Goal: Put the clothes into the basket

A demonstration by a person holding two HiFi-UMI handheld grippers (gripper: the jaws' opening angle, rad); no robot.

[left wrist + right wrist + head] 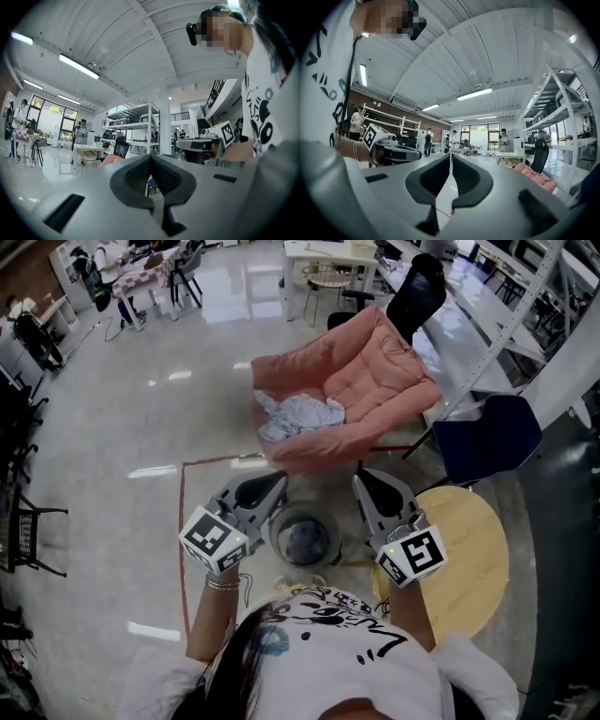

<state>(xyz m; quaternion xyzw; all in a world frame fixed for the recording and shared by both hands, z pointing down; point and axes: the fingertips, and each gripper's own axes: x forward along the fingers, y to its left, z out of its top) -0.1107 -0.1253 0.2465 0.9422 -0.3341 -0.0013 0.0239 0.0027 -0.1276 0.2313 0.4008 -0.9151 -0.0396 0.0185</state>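
Note:
A pale blue-and-white garment [298, 415] lies crumpled on the seat of a pink padded chair [375, 381]. On the floor in front of the chair stands a round grey basket [305, 538] with some cloth inside. My left gripper [276, 482] and right gripper [363, 481] hover either side of the basket, pointing toward the chair. The left gripper [151, 158] is shut with nothing between its pads. The right gripper [451, 161] is likewise shut and empty. Each gripper view shows the other gripper beside it and the pink chair [536, 176] ahead.
A round wooden table [478, 540] stands at my right, with a dark blue chair [487, 439] behind it and a white shelving rack [525, 315] beyond. Red tape [183, 521] marks the floor at left. Desks, chairs and people occupy the far room.

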